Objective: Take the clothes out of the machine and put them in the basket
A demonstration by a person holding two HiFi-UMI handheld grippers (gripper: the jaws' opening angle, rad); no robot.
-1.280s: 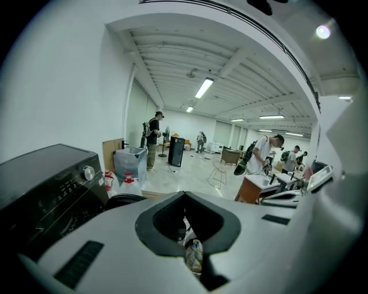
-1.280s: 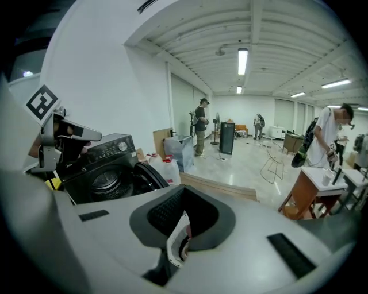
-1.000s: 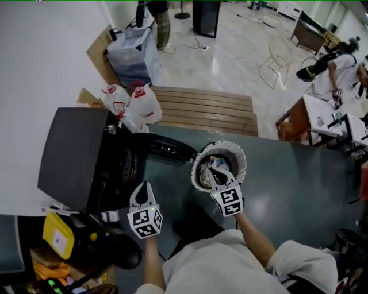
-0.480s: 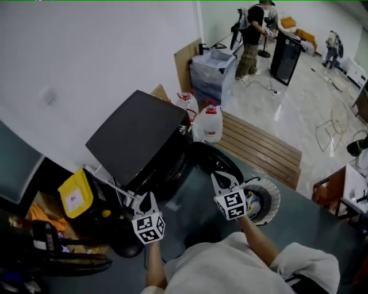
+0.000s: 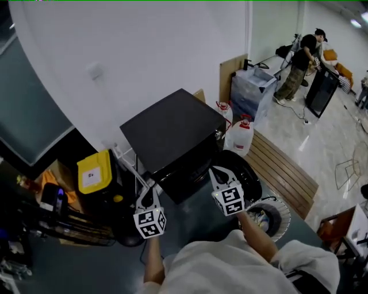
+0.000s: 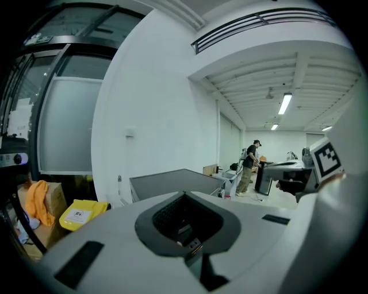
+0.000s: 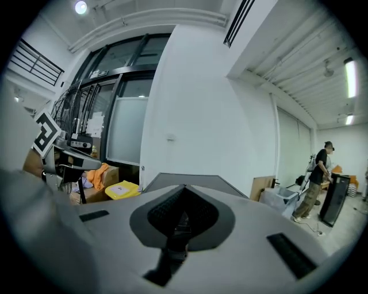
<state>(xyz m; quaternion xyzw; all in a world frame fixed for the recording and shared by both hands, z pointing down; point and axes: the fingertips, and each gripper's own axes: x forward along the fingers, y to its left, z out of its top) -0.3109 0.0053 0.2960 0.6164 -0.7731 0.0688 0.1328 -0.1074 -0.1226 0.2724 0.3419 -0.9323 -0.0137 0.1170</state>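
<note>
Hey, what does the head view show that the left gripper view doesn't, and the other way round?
Only the head view: the basket on the floor, the wooden slatted bench and the machine's open door. Only the left gripper view: the ceiling lights. Both: the black machine, the yellow container and a standing person.

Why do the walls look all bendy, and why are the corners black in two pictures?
Head view: the wide lens bends the white wall, and the shiny floor reflects light. Left gripper view: fisheye rounding, black corners, a bright ceiling lamp. Right gripper view: the same black ring, and a round lamp glaring at the top.
</note>
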